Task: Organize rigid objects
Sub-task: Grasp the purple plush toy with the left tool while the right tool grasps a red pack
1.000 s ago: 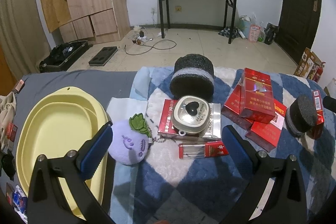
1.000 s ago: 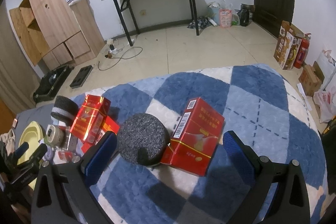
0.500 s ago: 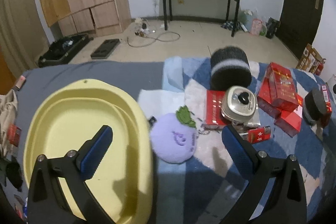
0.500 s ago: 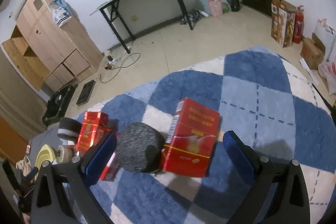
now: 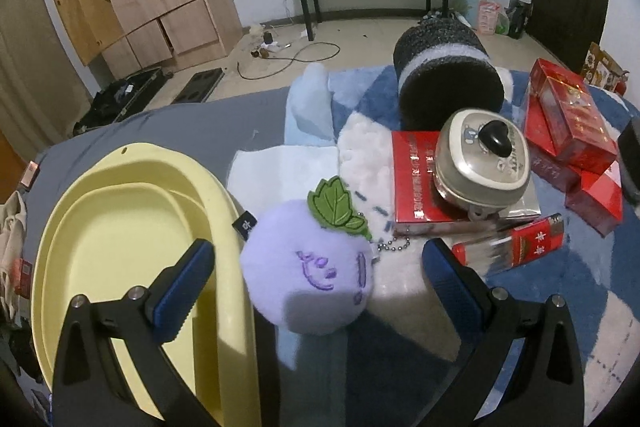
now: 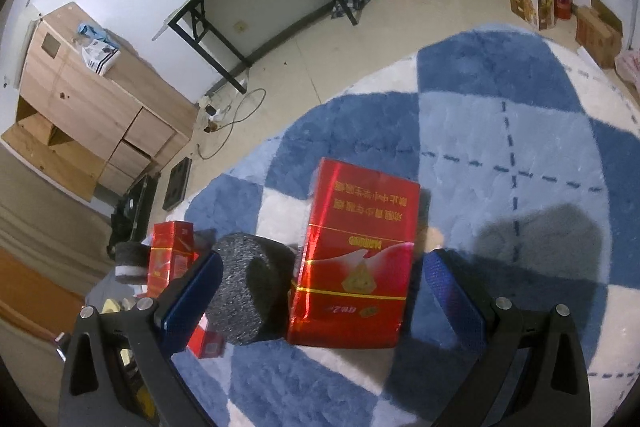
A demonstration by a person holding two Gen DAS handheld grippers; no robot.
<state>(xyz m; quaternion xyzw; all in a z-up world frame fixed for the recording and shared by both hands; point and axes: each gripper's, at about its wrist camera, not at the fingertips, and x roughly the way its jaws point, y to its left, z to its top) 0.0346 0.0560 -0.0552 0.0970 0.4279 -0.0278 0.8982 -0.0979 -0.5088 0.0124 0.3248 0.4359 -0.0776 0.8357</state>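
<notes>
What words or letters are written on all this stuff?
Red box between the right gripper fingers: gold Chinese print and a brand line, all upside down, too blurred to read.
Flat red box: white Chinese print, too small.
Small red pack: one gold character, unclear.
Metal tin: lettering blurred.

1. Flat red pack (image 5: pixel 514 246) near the blanket's front edge: motion-blurred, print unreadable.
2. Dark foam puck (image 5: pixel 630 163): cut off by the left wrist view's right edge.
3. Yellow basin (image 5: pixel 120 227): near rim hidden behind the left gripper (image 5: pixel 316 279) finger.
4. Small red box (image 6: pixel 170 259): lower part hidden behind the right gripper (image 6: pixel 320 291) finger.
5. Clutter at the left wrist view's left edge: too small to identify.
</notes>
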